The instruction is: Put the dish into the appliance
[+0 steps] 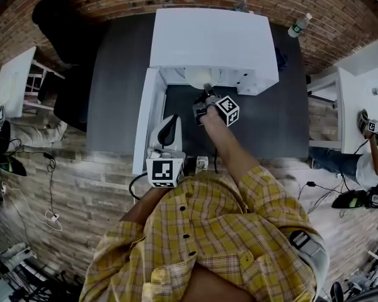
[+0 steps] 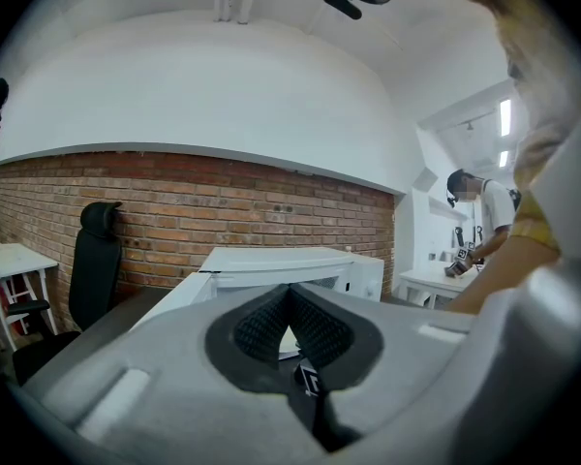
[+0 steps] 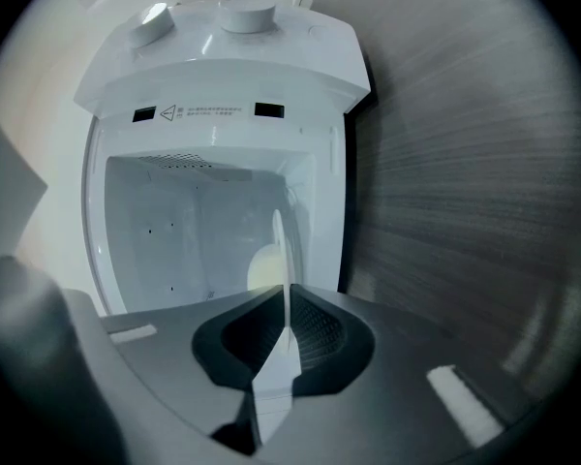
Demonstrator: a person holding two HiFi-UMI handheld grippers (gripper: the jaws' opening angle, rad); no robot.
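A white microwave (image 1: 211,39) stands on the dark table (image 1: 116,87), its door (image 1: 145,118) swung open to the left. My right gripper (image 1: 206,95) is shut on a white plate (image 1: 200,77) at the mouth of the cavity. In the right gripper view the plate (image 3: 284,264) shows edge-on between the pads of the right gripper (image 3: 287,332), pointing into the empty white cavity (image 3: 194,231). My left gripper (image 1: 170,128) hangs by the open door, shut with nothing in it. In the left gripper view, the left gripper (image 2: 290,308) faces the microwave (image 2: 281,264).
Two bottles (image 1: 242,2) (image 1: 298,25) stand behind the microwave by the brick wall. A black chair (image 1: 57,17) is at the back left. White desks flank the table, left (image 1: 12,80) and right (image 1: 356,99). Another person (image 1: 372,159) sits at the right.
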